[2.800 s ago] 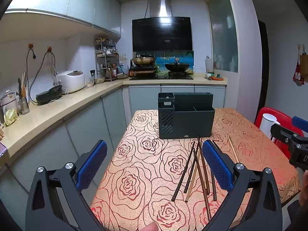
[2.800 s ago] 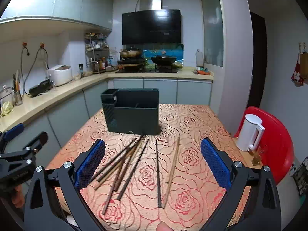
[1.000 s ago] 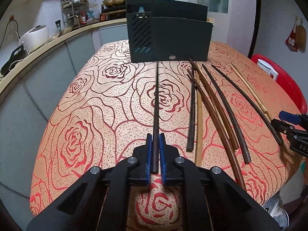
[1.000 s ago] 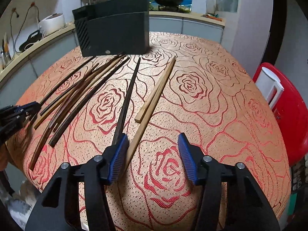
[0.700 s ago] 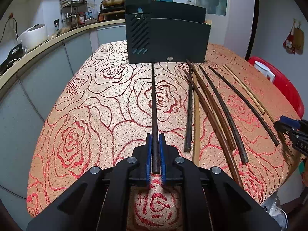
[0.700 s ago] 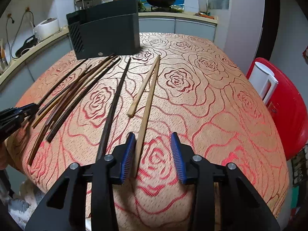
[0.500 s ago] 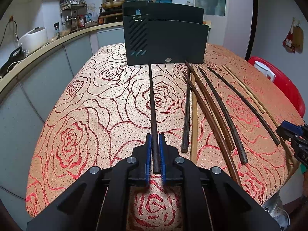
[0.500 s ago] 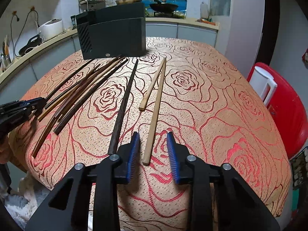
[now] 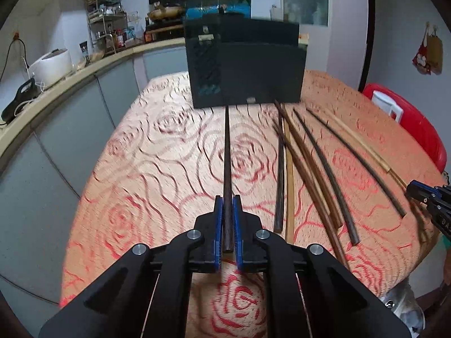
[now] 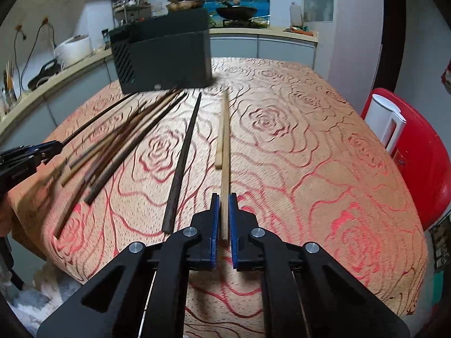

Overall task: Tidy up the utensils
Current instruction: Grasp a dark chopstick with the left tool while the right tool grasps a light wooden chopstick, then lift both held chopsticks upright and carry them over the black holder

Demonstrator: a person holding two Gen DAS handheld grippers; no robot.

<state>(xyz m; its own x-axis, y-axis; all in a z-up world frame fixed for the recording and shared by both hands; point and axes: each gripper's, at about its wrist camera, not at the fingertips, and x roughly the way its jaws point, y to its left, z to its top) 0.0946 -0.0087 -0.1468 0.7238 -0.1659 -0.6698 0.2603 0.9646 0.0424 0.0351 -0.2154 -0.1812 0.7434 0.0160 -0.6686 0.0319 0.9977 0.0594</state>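
Note:
My left gripper is shut on the near end of a dark chopstick, which points straight at the dark utensil holder at the far side of the table. In the right wrist view my right gripper is shut on the near end of a light wooden chopstick. A second light chopstick lies against it on the left, and a dark chopstick lies further left. Several more dark and brown chopsticks lie fanned on the rose-patterned tablecloth.
A red chair with a white kettle on it stands at the table's right edge. A kitchen counter with appliances runs along the left wall. The other gripper shows at each view's side edge, the right gripper and the left gripper.
My right gripper closed from half open onto the light wooden chopstick. The left gripper kept its hold on the dark chopstick, whose far end now looks raised towards the holder.

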